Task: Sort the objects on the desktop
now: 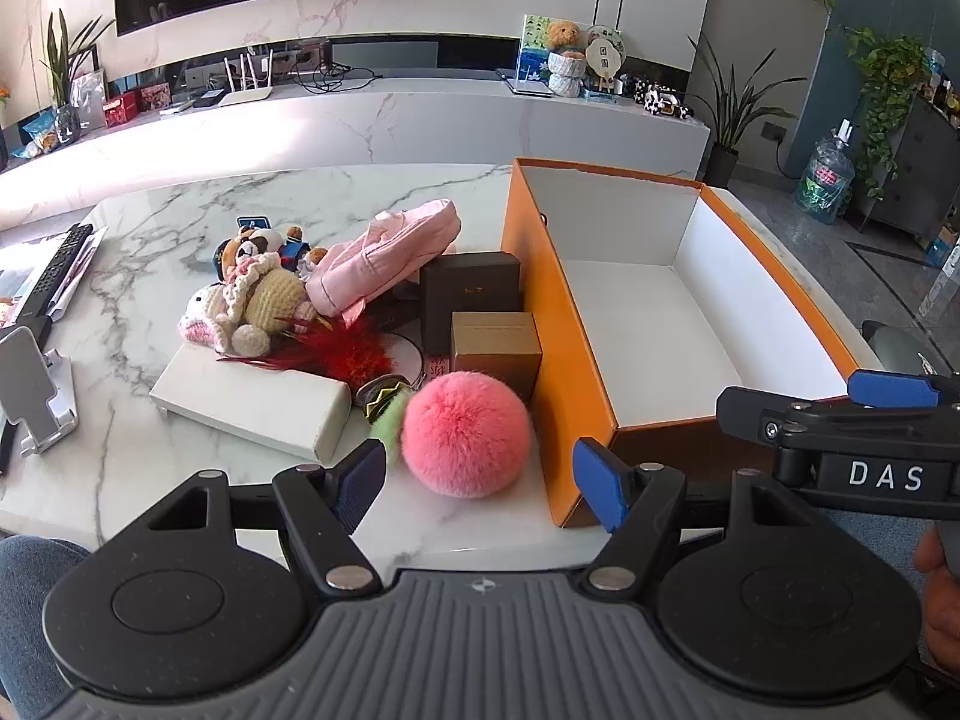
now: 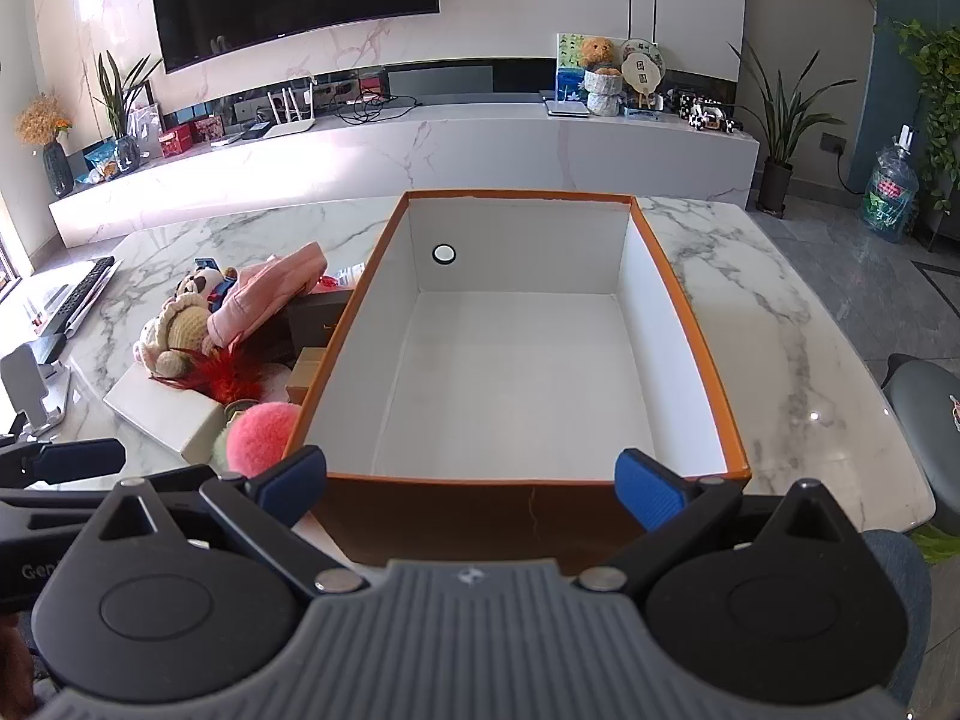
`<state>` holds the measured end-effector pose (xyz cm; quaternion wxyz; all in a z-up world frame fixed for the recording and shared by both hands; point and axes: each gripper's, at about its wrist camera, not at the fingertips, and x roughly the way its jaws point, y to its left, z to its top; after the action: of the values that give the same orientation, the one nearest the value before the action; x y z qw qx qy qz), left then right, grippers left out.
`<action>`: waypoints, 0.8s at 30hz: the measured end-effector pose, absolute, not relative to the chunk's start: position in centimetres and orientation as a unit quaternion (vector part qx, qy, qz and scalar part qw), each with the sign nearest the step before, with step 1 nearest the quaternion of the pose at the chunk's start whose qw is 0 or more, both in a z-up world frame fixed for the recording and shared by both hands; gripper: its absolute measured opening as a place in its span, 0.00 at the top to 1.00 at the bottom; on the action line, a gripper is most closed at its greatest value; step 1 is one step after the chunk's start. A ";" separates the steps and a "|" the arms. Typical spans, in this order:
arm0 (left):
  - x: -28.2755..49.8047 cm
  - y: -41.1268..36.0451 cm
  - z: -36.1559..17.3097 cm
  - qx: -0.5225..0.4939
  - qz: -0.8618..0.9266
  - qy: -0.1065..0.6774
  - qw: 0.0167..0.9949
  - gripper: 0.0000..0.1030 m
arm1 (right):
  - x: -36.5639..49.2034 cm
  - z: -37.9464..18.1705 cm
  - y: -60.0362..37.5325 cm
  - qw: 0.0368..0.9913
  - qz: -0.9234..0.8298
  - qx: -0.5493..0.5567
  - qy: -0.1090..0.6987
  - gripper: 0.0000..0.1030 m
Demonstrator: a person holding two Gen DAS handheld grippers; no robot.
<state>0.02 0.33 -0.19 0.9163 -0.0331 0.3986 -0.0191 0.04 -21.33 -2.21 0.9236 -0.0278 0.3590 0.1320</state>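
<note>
An orange box (image 1: 558, 324) with a white, bare inside (image 2: 516, 384) stands on the marble table. Left of it lies a pile: a pink fluffy ball (image 1: 467, 433), a gold box (image 1: 495, 348), a dark box (image 1: 469, 291), a pink cloth pouch (image 1: 384, 258), knitted dolls (image 1: 258, 300), red feathers (image 1: 342, 348) and a flat white box (image 1: 252, 402). My left gripper (image 1: 480, 480) is open just in front of the pink ball, not touching it. My right gripper (image 2: 474, 483) is open wide at the box's near wall, holding nothing.
A phone stand (image 1: 36, 396) and a remote (image 1: 57, 270) lie at the table's left edge. Behind the table runs a marble TV bench (image 2: 420, 144) with a router and ornaments. A water bottle (image 2: 891, 192) and plants stand on the floor at right.
</note>
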 end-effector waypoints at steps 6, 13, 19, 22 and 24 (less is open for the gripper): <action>0.0 0.4 -0.3 -0.036 -0.019 0.404 0.914 0.21 | 0.1 -2.4 -21.3 0.922 0.131 -0.027 0.362 0.01; 0.0 0.4 -0.5 -0.032 -0.016 0.407 0.913 0.21 | 0.0 -2.3 -21.2 0.922 0.131 -0.030 0.364 0.01; 0.0 0.6 -0.5 -0.031 -0.015 0.410 0.912 0.21 | 0.0 -2.4 -21.1 0.921 0.131 -0.033 0.365 0.01; 0.0 0.6 -0.6 -0.031 -0.015 0.410 0.912 0.21 | 0.0 -2.4 -21.1 0.921 0.131 -0.034 0.365 0.01; 0.0 0.6 -0.6 -0.031 -0.015 0.410 0.911 0.21 | 0.0 -2.4 -21.1 0.921 0.131 -0.035 0.365 0.01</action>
<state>0.04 0.57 -0.57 0.9114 -0.0311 0.4100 -0.0148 0.05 -21.06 -2.36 0.9210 -0.0348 0.3653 0.1310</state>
